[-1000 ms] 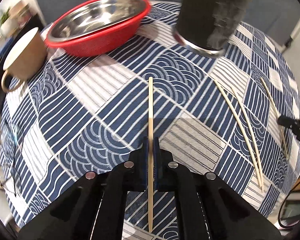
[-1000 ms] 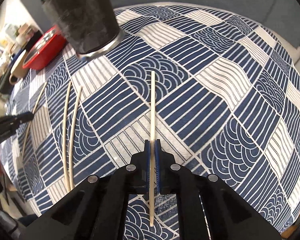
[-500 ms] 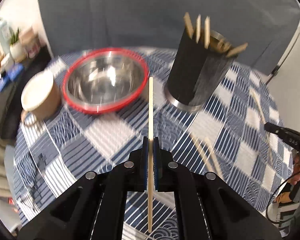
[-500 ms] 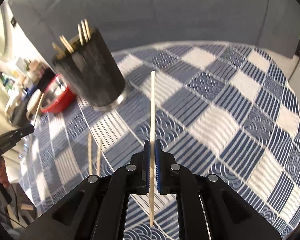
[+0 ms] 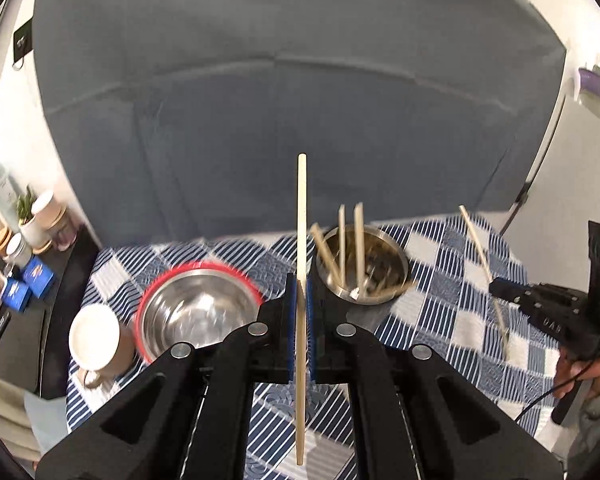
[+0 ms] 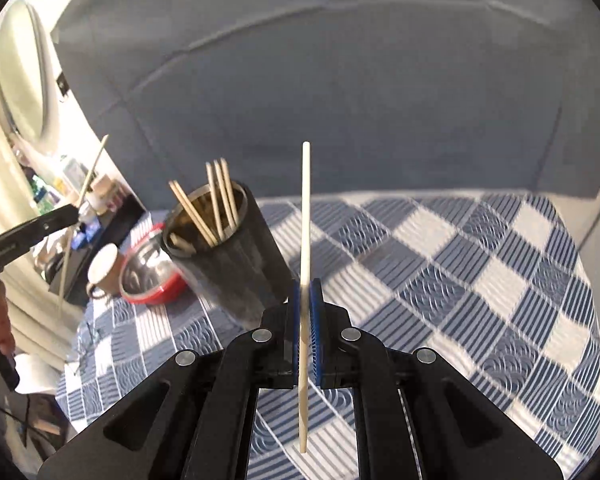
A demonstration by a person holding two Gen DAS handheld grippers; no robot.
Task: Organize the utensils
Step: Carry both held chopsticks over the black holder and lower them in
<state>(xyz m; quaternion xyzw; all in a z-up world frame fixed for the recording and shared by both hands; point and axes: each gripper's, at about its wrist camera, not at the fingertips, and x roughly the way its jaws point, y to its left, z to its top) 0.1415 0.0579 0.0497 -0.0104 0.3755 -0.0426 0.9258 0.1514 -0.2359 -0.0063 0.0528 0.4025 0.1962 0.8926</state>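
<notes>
My left gripper [image 5: 299, 292] is shut on a wooden chopstick [image 5: 301, 216], held upright high above the table. My right gripper [image 6: 307, 296] is shut on another chopstick [image 6: 306, 208], also raised. The dark metal utensil holder [image 6: 224, 256] with several chopsticks standing in it sits left of the right gripper; it also shows in the left wrist view [image 5: 364, 272], just right of the left gripper. The right gripper shows in the left wrist view [image 5: 500, 292] at far right with its chopstick [image 5: 478, 240]. The left gripper shows in the right wrist view [image 6: 66, 214] at far left.
A red-rimmed steel bowl [image 5: 196, 312] and a beige mug [image 5: 96, 340] stand left of the holder on the blue-and-white patterned tablecloth [image 6: 460, 280]. A grey sofa [image 5: 300, 100] rises behind the table. Shelves with small items stand at far left.
Both grippers have lifted their chopsticks off the table and tilted up, so the views now look across the table at the holder and sofa.
</notes>
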